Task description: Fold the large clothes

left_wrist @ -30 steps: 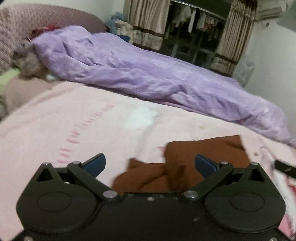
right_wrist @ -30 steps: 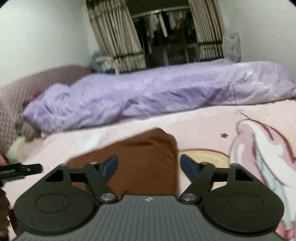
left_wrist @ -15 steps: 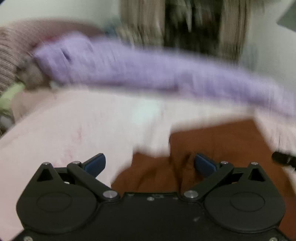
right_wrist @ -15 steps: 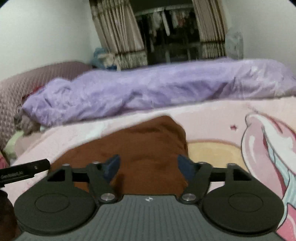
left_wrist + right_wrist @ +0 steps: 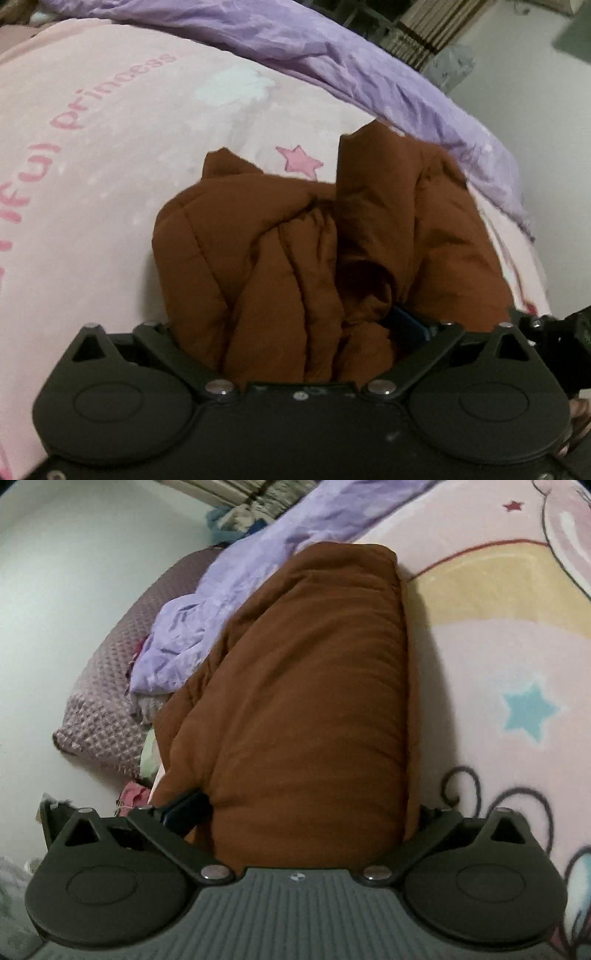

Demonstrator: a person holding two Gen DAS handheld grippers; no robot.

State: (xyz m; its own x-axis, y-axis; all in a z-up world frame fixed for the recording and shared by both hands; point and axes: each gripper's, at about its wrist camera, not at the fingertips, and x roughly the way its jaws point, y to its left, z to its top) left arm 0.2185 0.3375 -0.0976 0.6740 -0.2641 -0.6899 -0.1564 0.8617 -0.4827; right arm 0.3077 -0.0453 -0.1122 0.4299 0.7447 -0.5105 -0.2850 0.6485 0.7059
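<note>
A brown padded jacket lies bunched on the pink bedspread. My left gripper stands wide open, pushed into the jacket's crumpled near end; one blue pad shows through the folds and the other is hidden by the cloth. In the right wrist view the jacket is a smooth folded bundle. My right gripper stands wide open with the bundle's near end between its fingers; both pads are hidden by the cloth. The left gripper's tip shows at the bundle's left side.
A rumpled purple quilt lies along the far side of the bed. A mauve quilted headboard cushion and small cloth items sit at the head end. Curtains and a white wall stand beyond the bed.
Both grippers have dropped down and forward from above the bed onto the jacket. The jacket now fills the gap between each gripper's fingers. Both stayed open.
</note>
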